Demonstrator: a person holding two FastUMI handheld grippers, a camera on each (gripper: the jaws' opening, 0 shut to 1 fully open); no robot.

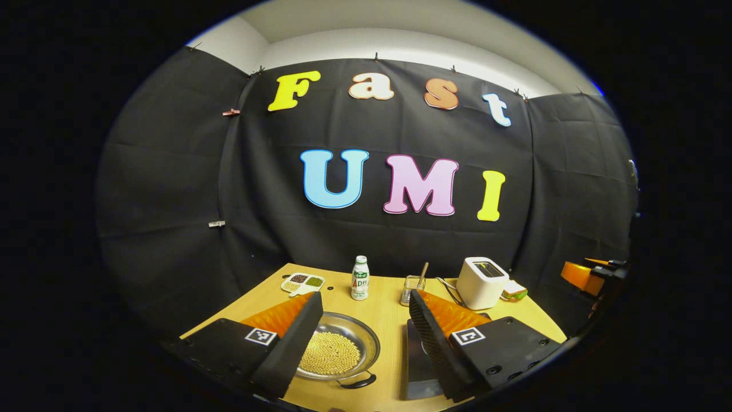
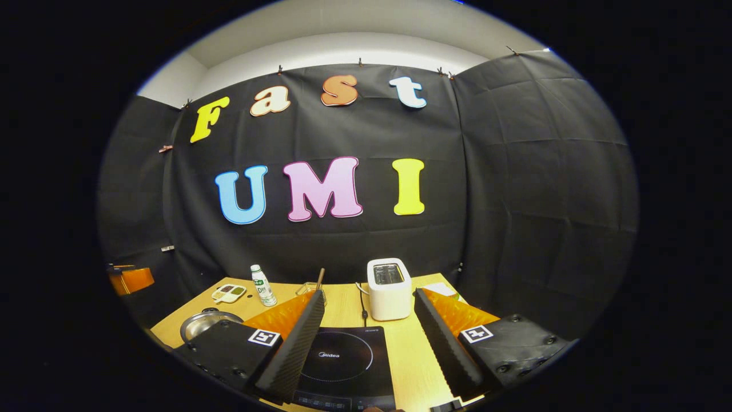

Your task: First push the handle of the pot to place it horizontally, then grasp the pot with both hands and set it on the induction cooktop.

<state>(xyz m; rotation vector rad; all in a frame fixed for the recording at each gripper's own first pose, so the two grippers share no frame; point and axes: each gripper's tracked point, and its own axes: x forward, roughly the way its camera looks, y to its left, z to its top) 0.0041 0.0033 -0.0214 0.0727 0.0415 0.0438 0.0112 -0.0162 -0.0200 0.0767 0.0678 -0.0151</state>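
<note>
Left tongs (image 1: 361, 337) gape wide and empty above the pot (image 1: 337, 350), which sits on the counter (image 1: 389, 312) left of the cooktop (image 2: 343, 357). Right tongs (image 2: 369, 337), also wide and empty, hover over the cooktop. Behind stand a bottle (image 1: 359, 278) and toaster (image 2: 389, 289).

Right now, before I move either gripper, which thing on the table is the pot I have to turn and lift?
Start at the wooden table and find the white toaster at its back edge. Come forward and left past the black induction cooktop to the shallow metal pot, near the left gripper. It alone is round and shiny, holds pale yellow beans, and has a small dark handle toward the front.
</note>
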